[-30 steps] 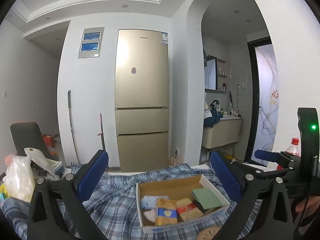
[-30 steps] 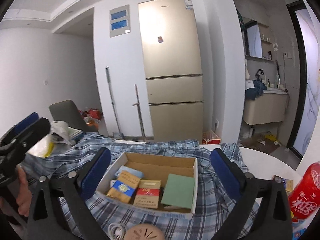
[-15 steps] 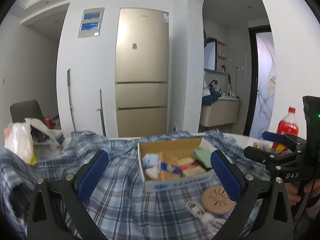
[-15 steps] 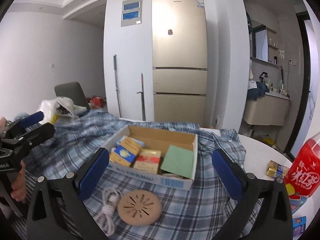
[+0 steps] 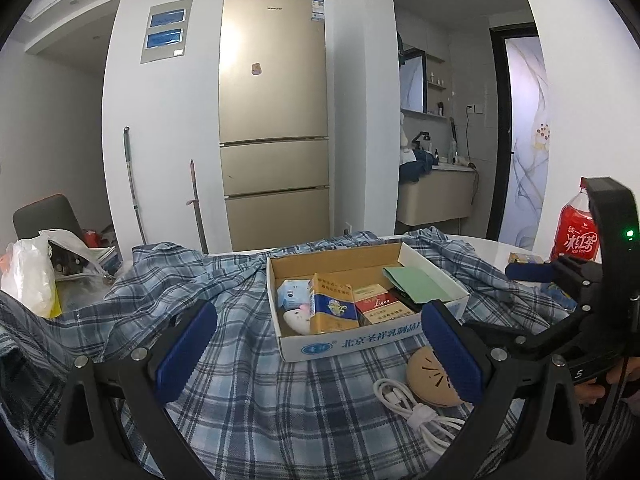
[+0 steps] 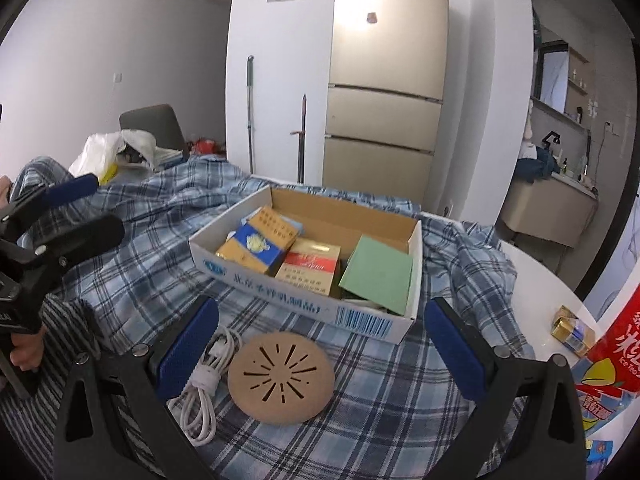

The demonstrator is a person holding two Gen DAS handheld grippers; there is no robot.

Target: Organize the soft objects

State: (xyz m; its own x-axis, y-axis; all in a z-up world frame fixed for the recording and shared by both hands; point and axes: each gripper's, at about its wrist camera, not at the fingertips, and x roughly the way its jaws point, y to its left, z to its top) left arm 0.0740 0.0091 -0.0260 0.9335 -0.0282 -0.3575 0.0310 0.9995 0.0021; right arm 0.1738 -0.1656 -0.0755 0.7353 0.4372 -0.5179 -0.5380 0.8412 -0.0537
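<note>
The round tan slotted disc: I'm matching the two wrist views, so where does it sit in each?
Left wrist: round tan slotted disc, lower right, partly hidden behind a blue finger pad.
Right wrist: the disc, lower centre, in full view on the plaid cloth.
Shared landmark: the white coiled cable lying just beside it.

"Ice Tea" on red bottle [image 5: 574, 236]

Box [image 6: 320, 308] on shirt [image 6: 152, 240] on worktop [image 6: 536, 280]; cable [image 6: 208, 380] & disc [image 6: 280, 376] in front; bottle [image 6: 616, 344] far right.
</note>
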